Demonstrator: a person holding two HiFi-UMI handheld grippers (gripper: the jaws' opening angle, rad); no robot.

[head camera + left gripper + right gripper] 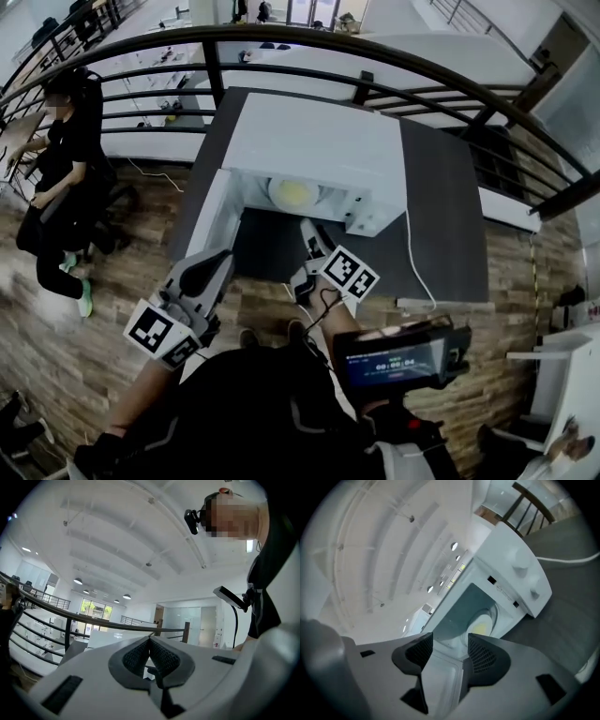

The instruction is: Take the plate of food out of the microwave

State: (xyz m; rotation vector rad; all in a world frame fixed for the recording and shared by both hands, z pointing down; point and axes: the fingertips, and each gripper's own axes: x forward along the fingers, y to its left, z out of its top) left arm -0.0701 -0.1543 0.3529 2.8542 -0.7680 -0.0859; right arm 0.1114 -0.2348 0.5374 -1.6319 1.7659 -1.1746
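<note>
microwave door (204,217) open | plate (293,193) inside | right hand-held gripper (451,648) outside

We see a dark bench (445,206) standing against a black railing (394,61) on a wooden floor (112,281). A white cable (413,255) trails over the bench's right side. At the left a person in black (66,159) sits, seemingly at a desk. A small lit screen (394,361) shows nearest us.

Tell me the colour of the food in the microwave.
The food is yellow; the head view shows it best.
</note>
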